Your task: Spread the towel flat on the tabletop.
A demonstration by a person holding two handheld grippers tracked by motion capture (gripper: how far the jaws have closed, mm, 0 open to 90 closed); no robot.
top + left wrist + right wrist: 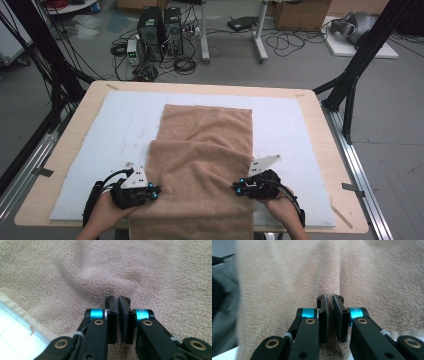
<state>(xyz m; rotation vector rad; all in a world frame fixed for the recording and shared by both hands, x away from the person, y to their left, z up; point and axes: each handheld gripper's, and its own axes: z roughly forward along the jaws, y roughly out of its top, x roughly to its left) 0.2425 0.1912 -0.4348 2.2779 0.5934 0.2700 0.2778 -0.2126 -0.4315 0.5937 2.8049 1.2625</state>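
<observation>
Towel-folding, grab step: left gripper [155,190] at 7 o'clock and right gripper [236,187] at 5 o'clock each pinch the near part of the tan towel [202,150], half-folded mid-pad [100,150]; next probably lift both together, carry toward 12

Left gripper [156,190] sits lower left of the high view, right gripper [235,187] lower right; jaws closed, tips pointing inward.
</observation>
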